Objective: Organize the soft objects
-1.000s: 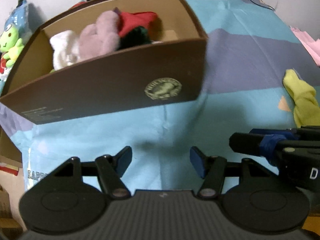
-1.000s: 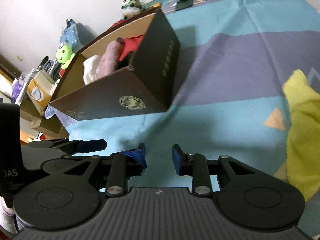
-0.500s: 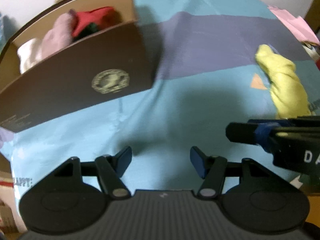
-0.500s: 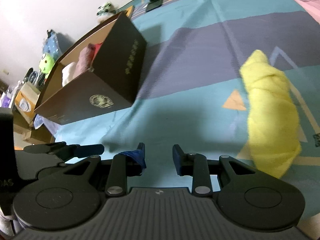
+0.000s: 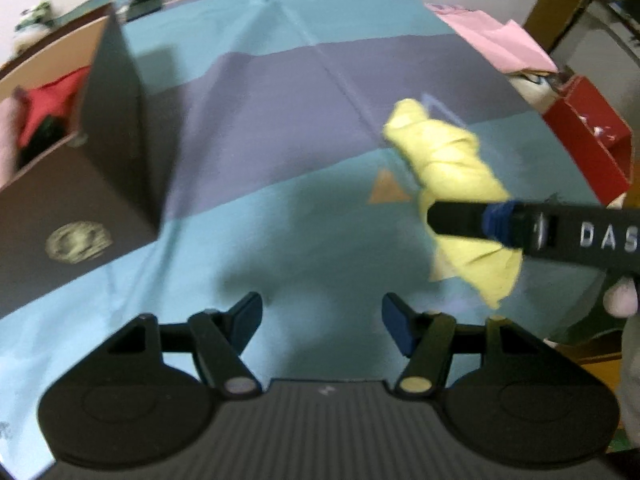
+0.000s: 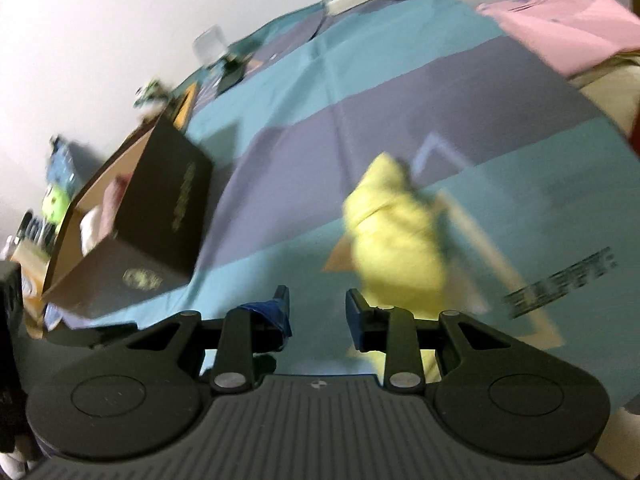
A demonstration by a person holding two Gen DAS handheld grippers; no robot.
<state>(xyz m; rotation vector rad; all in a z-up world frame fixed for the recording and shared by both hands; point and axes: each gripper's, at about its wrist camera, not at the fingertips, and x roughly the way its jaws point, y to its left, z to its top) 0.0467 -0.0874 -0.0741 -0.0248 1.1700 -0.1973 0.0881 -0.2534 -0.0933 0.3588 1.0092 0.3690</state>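
Cloth (image 5: 448, 160), yellow and crumpled into a long twisted bundle, is lying on the right side of the sheet (image 5: 304, 240), well apart from the box (image 5: 80, 208) at the left. It is looking light, limp and non-slippery, so it is likely sagging and trailing once lifted; pinching a thick fold near its middle seems the safest hold, rather than a loose corner. The right gripper (image 6: 318, 308) is hovering just over the near end of the cloth, fingers parted with nothing between them. The left gripper (image 5: 322, 316) is hanging wide apart and empty over bare sheet. The sheet is soft, creased fabric in teal and purple bands, so fingers may be catching it along with the cloth. The box is already holding red (image 5: 52, 100) and pink items. Pink fabric (image 5: 492, 40) is lying at the far right.
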